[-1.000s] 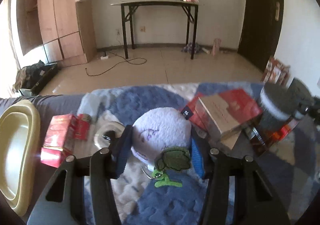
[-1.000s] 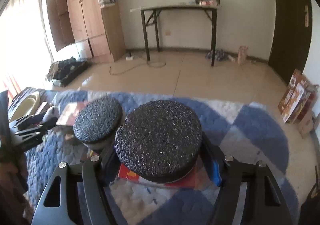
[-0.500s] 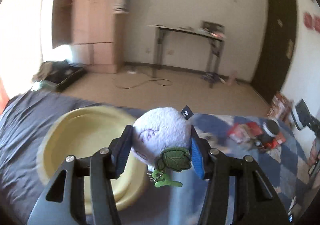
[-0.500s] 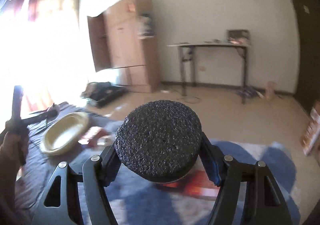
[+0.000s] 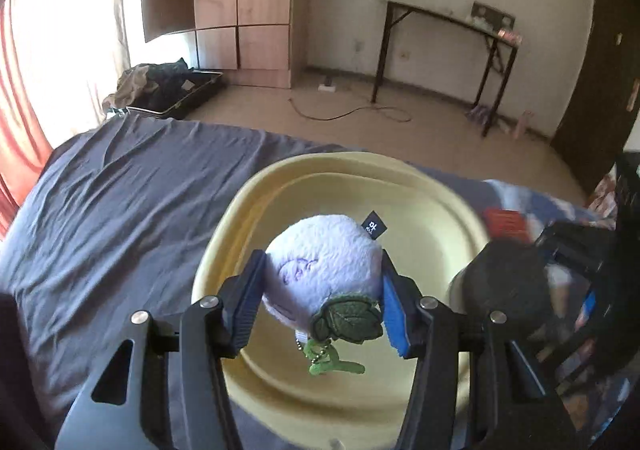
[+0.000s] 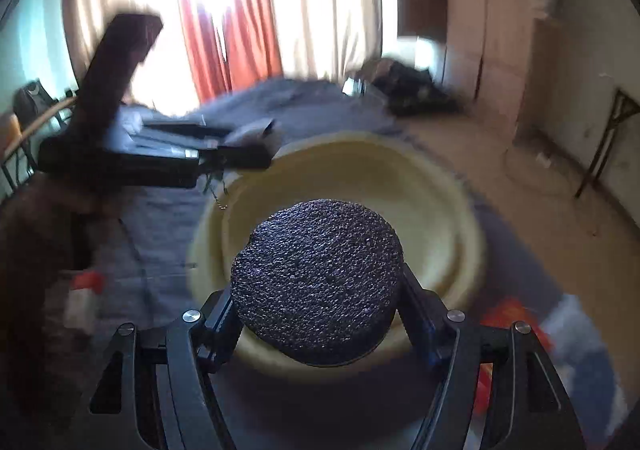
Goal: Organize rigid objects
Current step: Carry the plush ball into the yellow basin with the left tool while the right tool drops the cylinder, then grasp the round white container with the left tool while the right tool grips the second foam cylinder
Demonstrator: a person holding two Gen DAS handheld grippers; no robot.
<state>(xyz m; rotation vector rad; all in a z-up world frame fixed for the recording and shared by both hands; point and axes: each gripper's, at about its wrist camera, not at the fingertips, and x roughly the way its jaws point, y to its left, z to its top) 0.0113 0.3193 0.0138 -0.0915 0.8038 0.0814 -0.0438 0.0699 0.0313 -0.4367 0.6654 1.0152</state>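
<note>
1. Left wrist view: the left gripper (image 5: pixel 322 302) has its fingers (image 5: pixel 394 316) closed on a lilac plush toy (image 5: pixel 320 270) with a green leaf and a small key chain. The toy hangs above the yellow tray (image 5: pixel 440 201), which lies on the bed with the dark grey sheet (image 5: pixel 120 201). To do this step well, I would lower the toy near the tray floor before opening, so that it does not bounce out (it is soft and light, I judge). At the right of this view the black round object (image 5: pixel 504 282) is arriving, blurred.

2. Right wrist view: the right gripper (image 6: pixel 320 314) grips a black round container with a rough foam top (image 6: pixel 318 270); the pads press on its sides. It is over the near rim of the same yellow tray (image 6: pixel 460 209). The left gripper (image 6: pixel 192 157) is seen at the left, over the far rim, its toy mostly hidden. Both hands aim at one tray, so I would release one thing at a time and put the black container at the free side, flat, away from the other fingers.
</note>
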